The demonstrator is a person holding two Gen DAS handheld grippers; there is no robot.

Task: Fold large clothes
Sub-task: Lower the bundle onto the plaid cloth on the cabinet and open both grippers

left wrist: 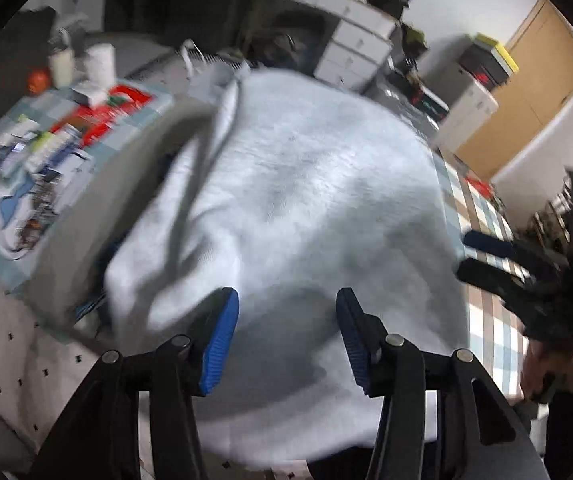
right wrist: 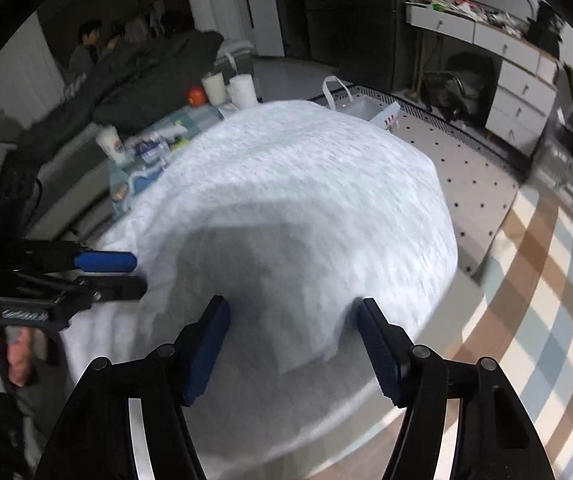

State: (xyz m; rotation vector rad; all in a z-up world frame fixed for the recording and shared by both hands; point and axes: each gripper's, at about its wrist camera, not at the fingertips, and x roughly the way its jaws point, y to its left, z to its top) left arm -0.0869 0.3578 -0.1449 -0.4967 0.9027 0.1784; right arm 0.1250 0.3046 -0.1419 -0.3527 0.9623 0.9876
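Pale grey fleece garment spread over the desk, covering most of it. It is the landmark here. Both views are blurred.

Edges and room: the garment's near edge runs off the bottom of both views, so I cannot tell whether it hangs over the desk's near side. On the right of the garment, a wide strip of checked tablecloth lies bare. Beyond the garment's far right edge, a spotted rug covers open floor up to a white drawer unit. Left of the garment the desk is crowded with packets, bottles and a white cup. A grey fold or sleeve rides up along the garment's left side.

Left claw: jaws parted to a middling gap, blue pads above the garment's near part, nothing between them. Contact with the cloth cannot be judged.

Right claw: jaws set fairly wide, poised over the garment's near right corner, where a flap of cloth lies folded. Nothing gripped.

Each claw shows in the other's view, at the garment's side, held by a hand.

Containers: a white handled bag or bin stands behind the garment's far edge; contents unreadable. Two white tubs sit beyond the far left, beside a red round thing.
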